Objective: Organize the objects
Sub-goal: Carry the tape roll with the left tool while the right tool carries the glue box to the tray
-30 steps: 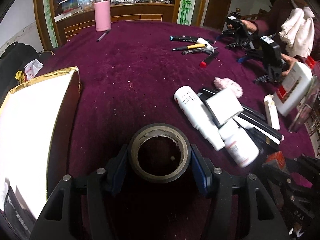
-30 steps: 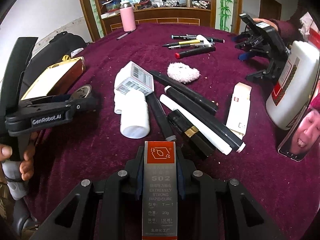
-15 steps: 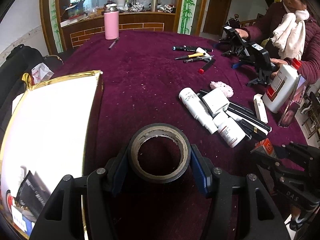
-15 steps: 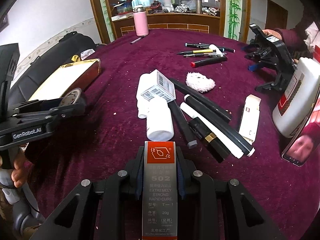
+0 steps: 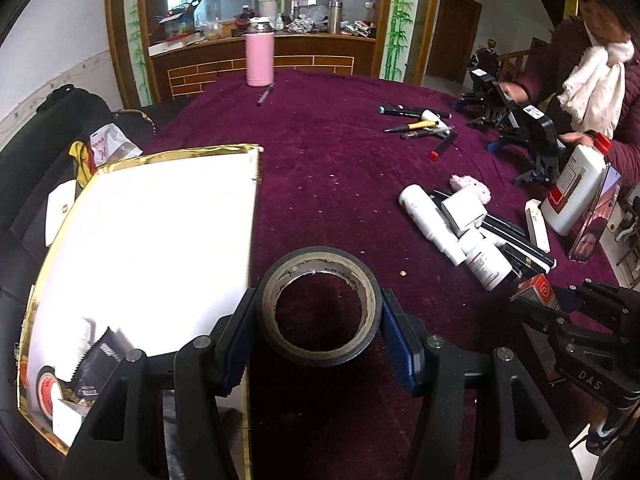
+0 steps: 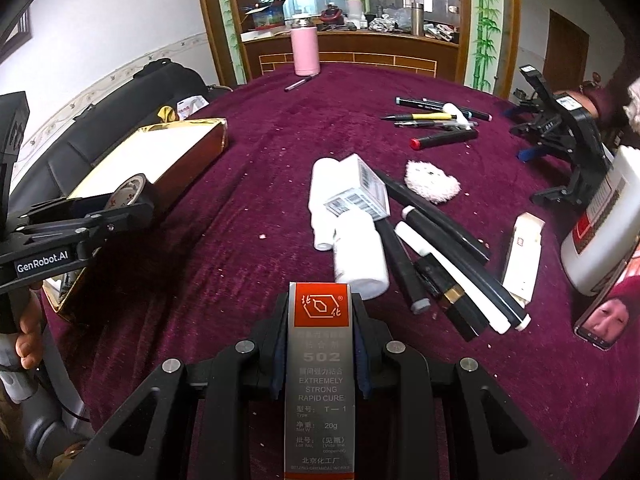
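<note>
My left gripper (image 5: pixel 318 316) is shut on a black roll of tape (image 5: pixel 318 304) and holds it above the purple table, just right of a gold-rimmed box (image 5: pixel 152 240) with a white inside. The box also shows in the right wrist view (image 6: pixel 160 152), with the left gripper (image 6: pixel 120 204) over its near end. My right gripper (image 6: pixel 320 320) is shut on a grey and red 502 glue box (image 6: pixel 320 364), held above the table's near edge. A pile of white bottles (image 6: pixel 360 256), a white carton (image 6: pixel 360 192) and black sticks (image 6: pixel 440 232) lies ahead of it.
Small packets lie in the gold box's near corner (image 5: pixel 80 368). Pens (image 6: pixel 436 120) and a pink fluffy pad (image 6: pixel 430 178) lie farther back. A pink flask (image 6: pixel 305 50) stands at the far edge. A big white bottle (image 6: pixel 604 236), a phone (image 6: pixel 612 300) and another person's grippers (image 6: pixel 560 136) are at the right.
My left gripper has moved left and back with the tape, so the gold box's inside fills more of its view. My right gripper has drawn back a little with the glue box.
</note>
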Available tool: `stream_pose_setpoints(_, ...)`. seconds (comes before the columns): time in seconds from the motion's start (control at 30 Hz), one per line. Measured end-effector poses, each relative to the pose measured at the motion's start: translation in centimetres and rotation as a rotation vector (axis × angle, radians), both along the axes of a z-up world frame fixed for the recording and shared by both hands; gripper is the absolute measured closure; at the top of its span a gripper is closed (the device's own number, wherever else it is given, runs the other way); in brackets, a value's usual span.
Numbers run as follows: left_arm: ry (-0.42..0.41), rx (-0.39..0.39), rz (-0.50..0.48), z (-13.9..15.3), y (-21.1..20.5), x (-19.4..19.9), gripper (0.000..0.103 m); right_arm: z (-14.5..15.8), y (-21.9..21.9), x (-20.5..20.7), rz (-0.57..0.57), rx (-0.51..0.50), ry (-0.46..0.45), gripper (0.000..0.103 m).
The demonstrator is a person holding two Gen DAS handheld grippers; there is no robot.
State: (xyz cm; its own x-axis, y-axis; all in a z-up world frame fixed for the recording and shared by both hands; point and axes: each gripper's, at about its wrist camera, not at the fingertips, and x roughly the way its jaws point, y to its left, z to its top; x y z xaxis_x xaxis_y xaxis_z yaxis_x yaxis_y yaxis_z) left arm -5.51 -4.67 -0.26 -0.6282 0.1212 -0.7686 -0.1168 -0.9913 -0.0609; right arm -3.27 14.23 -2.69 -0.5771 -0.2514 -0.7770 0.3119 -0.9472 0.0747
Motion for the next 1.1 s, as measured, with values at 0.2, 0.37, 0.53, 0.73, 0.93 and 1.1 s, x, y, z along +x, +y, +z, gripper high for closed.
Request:
stream_pose_setpoints(0.2,0.006,-0.005,0.046,0.3,-2.2,0.4,0.045,0.2,-1.6,-0.2,0.034,0.002,0.004,0.074)
stream_pose_setpoints(0.37,0.009,-0.001,0.074,0.6,-3.9,0.8,0.045,0.4,-3.1,-0.2,0.067,0.004,0.009,0.074)
stream_pose_setpoints(0.53,0.013,0.004,0.110,0.9,-6.2,1.2,0.045,0.7,-5.0,-0.5,0.105,0.010,0.017,0.074)
stream_pose_setpoints(0.73,0.016,0.017,0.162,1.1,-9.2,1.5,0.045,1.1,-7.2,-0.8,0.154,0.018,0.023,0.073)
stream_pose_setpoints(0.93,0.019,0.014,0.209,1.5,-11.8,1.6,0.045,1.0,-9.7,-1.1,0.204,0.028,0.022,0.073)
stream_pose_setpoints(1.1,0.027,0.022,0.251,2.2,-14.5,1.4,0.045,1.4,-12.0,-1.3,0.255,0.020,0.026,0.073)
